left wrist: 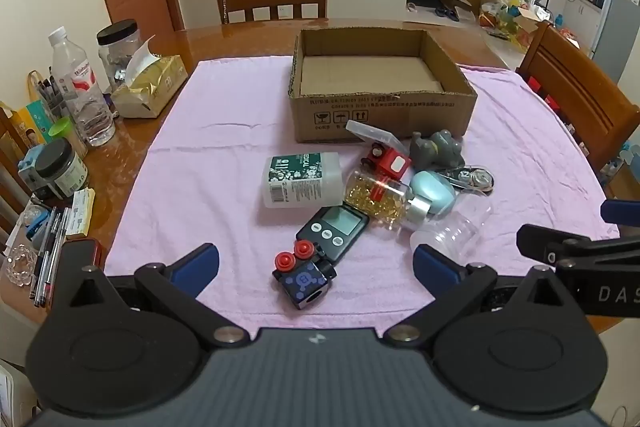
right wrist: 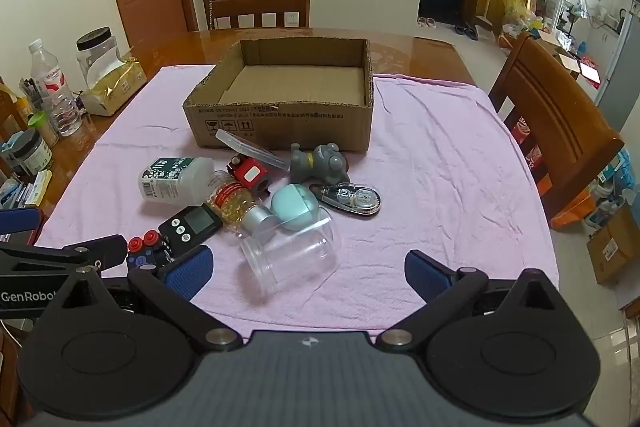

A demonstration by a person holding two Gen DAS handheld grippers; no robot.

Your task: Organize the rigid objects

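Both claws are wide open and hold nothing: the left gripper and the right gripper. The toys and bottles lie piled mid-cloth, before the cardboard box toward the pink cloth's far edge.

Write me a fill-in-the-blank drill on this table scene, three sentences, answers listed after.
1. The cardboard box holds ____ objects so far.
2. The clear plastic jar lies on its ____.
3. The cloth under the pile is ____ in colour.

Answers: no; side; pink
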